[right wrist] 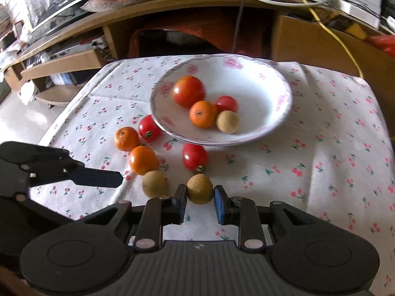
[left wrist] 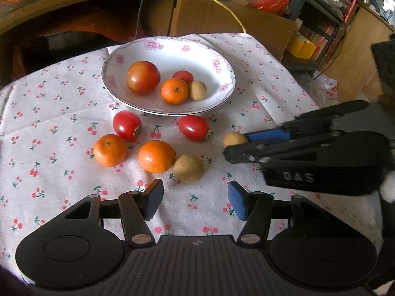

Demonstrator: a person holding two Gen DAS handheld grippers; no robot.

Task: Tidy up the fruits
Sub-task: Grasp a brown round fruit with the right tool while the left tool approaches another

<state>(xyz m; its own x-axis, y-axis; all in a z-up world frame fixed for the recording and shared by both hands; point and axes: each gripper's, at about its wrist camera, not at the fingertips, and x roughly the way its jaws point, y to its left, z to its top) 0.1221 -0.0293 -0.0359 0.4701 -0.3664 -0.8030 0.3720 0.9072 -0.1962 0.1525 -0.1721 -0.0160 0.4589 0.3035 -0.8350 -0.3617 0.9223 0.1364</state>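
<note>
Four fruits already lie in the white shallow porcelain bowl with pink flowers on its rim (left wrist: 223, 87): a large red-orange tomato (left wrist: 143, 77), a small mandarin (left wrist: 174, 91), a small red tomato half hidden behind it (left wrist: 183, 76) and a tan round longan-like fruit (left wrist: 197, 90). Six more are near the bowl on the table's white cloth printed with red cherries (left wrist: 49, 113): two glossy red plum tomatoes (left wrist: 126, 125) (left wrist: 193, 127), two orange mandarins (left wrist: 110, 150) (left wrist: 156, 156) and two tan round fruits. The right gripper (right wrist: 200, 194) has its blue-padded fingers (right wrist: 219, 206) clenched on one tan fruit (right wrist: 199, 188); in the left wrist view that fruit is mostly hidden behind the gripper's black arm. The left gripper (left wrist: 195, 199) hangs with fingers released and nothing between them, just short of the other tan fruit (left wrist: 188, 168), which touches one mandarin. That mandarin stands between the tan fruit and the bowl. Behind the table are a brown cardboard box (left wrist: 222, 17), a yellow cable (left wrist: 227, 7) and a wooden desk edge (right wrist: 172, 7) bearing blurred orange fruit, cut off at the top.
</note>
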